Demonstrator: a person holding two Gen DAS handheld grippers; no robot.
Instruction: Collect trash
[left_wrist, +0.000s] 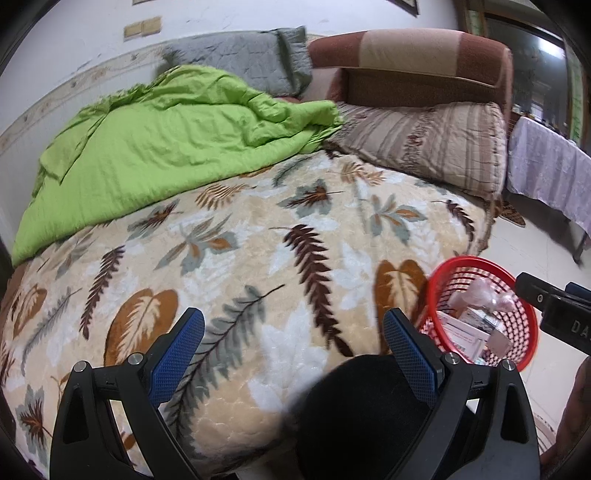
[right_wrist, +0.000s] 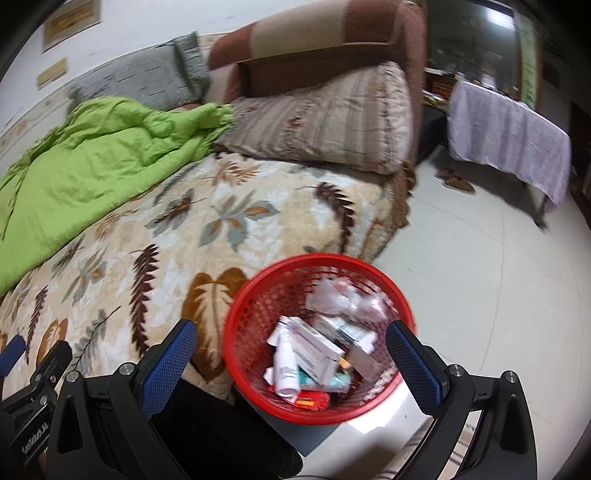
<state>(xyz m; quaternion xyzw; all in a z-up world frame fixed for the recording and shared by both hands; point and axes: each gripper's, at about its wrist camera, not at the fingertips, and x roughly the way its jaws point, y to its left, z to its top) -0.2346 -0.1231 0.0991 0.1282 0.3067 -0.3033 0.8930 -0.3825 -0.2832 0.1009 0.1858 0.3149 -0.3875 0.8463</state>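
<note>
Sitting between the right gripper's (right_wrist: 291, 350) released jaws: red basket (right_wrist: 251, 306); left gripper (left_wrist: 293, 339) also released.

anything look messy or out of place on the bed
Only the green quilt, bunched in a heap on the far side instead of spread flat. No trash shows on the blanket; the boxes and wrappers sit inside the red basket beside the bed.

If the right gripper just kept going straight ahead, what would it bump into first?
Most likely the red basket, which sits between the open fingers of the right gripper. It would probably meet the trash inside or the far rim, though depth is hard to judge in this view.
</note>
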